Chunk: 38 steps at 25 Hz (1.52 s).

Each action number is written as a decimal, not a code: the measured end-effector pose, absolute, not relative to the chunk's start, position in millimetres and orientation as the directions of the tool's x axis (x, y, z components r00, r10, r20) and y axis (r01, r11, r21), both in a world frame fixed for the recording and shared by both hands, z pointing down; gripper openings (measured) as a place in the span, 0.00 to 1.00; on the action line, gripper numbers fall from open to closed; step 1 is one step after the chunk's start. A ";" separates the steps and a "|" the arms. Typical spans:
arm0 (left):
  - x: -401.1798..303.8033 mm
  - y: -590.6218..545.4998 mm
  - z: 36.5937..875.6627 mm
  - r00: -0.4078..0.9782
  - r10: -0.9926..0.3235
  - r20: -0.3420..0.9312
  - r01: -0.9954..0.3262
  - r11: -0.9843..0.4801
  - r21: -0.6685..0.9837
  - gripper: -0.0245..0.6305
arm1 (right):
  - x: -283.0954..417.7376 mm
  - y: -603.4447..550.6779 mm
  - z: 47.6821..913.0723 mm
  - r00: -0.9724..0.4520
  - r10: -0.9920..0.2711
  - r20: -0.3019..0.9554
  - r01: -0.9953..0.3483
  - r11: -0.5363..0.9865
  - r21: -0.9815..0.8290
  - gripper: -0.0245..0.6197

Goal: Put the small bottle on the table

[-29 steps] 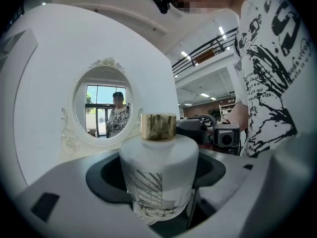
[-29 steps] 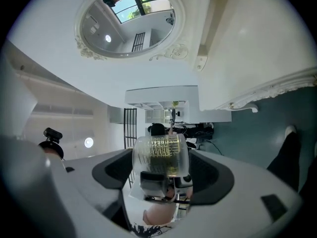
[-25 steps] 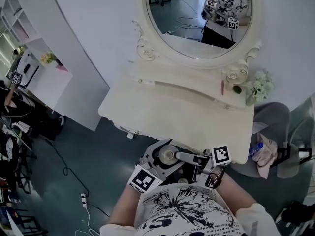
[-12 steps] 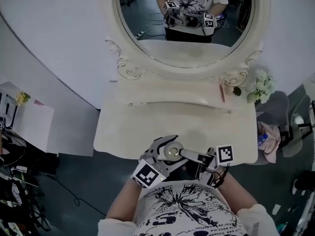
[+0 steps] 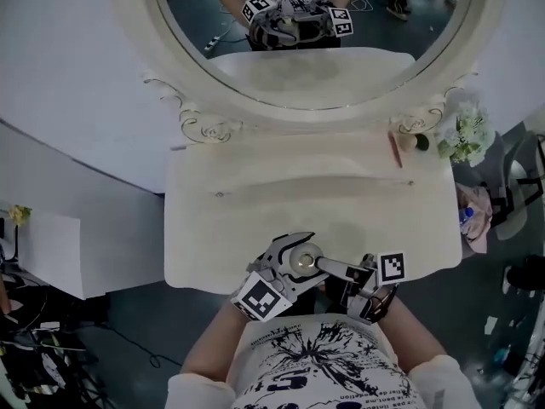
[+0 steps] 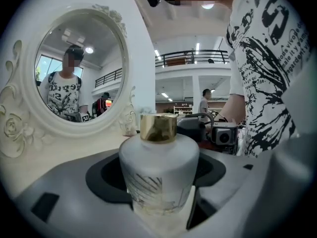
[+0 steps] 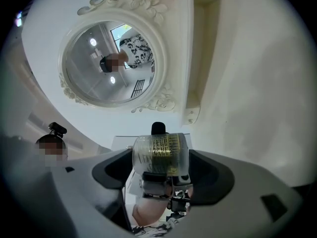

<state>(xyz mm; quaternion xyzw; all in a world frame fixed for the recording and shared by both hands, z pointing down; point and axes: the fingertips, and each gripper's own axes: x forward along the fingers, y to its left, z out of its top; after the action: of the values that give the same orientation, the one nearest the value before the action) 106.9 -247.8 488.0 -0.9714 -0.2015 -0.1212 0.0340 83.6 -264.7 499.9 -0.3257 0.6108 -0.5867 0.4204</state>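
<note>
Mirror (image 5: 315, 41) behind table (image 5: 255, 228); small bottle (image 5: 300, 261) over front edge; flowers (image 5: 464, 135) rear right.

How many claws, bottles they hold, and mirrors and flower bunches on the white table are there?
Claws: 2 (left claw, right claw)
Bottles held: 2 (white bottle, clear bottle)
Mirror: 1
Flower bunch: 1
Total: 6

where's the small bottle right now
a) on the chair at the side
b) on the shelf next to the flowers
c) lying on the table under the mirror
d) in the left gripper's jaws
d: in the left gripper view the bottle stands upright, gold cap up, between the jaws of the left gripper, which close on its sides.
</note>
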 end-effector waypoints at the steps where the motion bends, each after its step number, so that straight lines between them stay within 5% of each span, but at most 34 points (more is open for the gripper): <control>1: 108.0 -250.6 494.5 0.885 0.389 0.255 0.404 -0.915 -0.009 0.58 | 84.8 -267.3 506.5 -0.428 -0.895 -0.127 0.100 0.093 -0.991 0.60; 16: 123.1 -268.6 578.5 0.859 0.360 0.365 0.381 -0.924 0.016 0.58 | 110.0 -275.9 582.2 -0.402 -0.903 0.152 -0.044 -0.146 -0.988 0.57; 18: 127.6 -269.8 586.4 0.856 0.356 0.374 0.380 -0.925 0.012 0.58 | 113.9 -276.7 586.2 -0.396 -0.906 0.152 -0.020 -0.157 -0.987 0.45; 38: 149.9 -268.2 623.9 0.804 0.357 0.475 0.390 -0.920 0.031 0.58 | 136.3 -275.2 621.8 -0.328 -0.925 0.193 -0.012 -0.200 -0.980 0.45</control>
<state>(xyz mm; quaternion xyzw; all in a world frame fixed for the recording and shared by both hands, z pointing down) 149.9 -268.2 623.9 -0.9492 -0.1969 -0.2431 0.0343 136.3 -275.2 621.8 -0.4521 0.5182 -0.6291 0.3625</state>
